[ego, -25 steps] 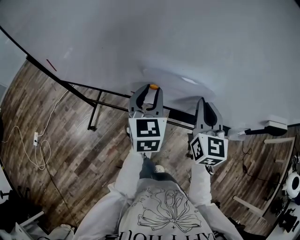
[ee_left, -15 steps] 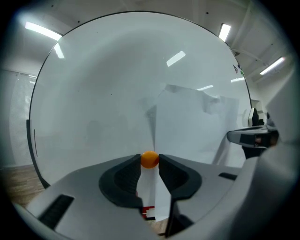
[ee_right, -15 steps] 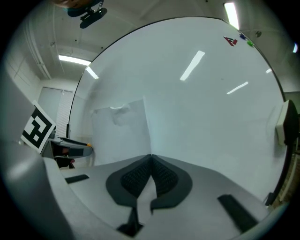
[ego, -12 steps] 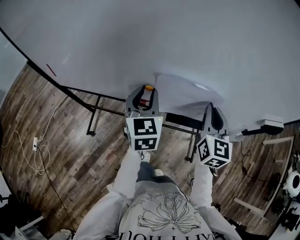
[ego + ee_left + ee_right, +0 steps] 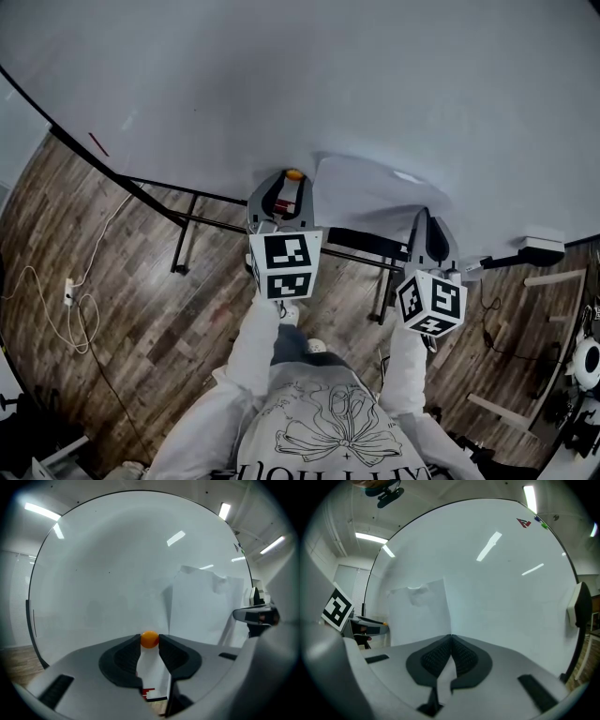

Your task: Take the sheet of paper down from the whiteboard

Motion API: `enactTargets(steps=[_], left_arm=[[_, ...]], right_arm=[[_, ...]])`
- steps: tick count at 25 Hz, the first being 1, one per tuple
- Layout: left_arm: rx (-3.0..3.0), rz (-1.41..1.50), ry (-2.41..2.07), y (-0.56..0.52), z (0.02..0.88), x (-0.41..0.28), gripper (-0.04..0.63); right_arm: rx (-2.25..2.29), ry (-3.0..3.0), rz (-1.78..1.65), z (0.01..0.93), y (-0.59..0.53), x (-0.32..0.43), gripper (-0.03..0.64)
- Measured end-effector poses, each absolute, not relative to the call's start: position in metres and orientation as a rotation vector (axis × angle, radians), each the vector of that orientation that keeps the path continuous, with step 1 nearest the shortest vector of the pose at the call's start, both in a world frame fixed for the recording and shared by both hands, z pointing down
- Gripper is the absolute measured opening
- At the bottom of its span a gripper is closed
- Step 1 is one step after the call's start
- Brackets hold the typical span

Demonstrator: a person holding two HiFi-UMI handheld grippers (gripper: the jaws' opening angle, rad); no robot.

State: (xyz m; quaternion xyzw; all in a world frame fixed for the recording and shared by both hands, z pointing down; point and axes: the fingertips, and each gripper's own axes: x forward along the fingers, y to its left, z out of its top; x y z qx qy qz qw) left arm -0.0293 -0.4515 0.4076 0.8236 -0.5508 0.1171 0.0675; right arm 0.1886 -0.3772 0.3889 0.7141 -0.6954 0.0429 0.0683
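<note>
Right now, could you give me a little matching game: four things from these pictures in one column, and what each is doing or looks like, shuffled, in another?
Things:
1. left gripper
2. right gripper
3. sheet of paper
4. whiteboard

States:
A. shut on the paper's edge
B. large, glossy, behind everything else
C. shut on a small orange magnet
D. white, crumpled near its top

Pairs: 1-C, 2-A, 3-D, 4-B.
</note>
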Motion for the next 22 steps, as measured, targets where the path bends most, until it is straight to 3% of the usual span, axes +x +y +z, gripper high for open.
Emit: enactTargets(steps=[22], left_arm=[[2.45, 0.319, -1.726, -0.419, 0.396, -0.039, 0.111]], right_arm=[[2.083, -2.174, 0.085, 0.374, -0.355, 0.18, 0.003]])
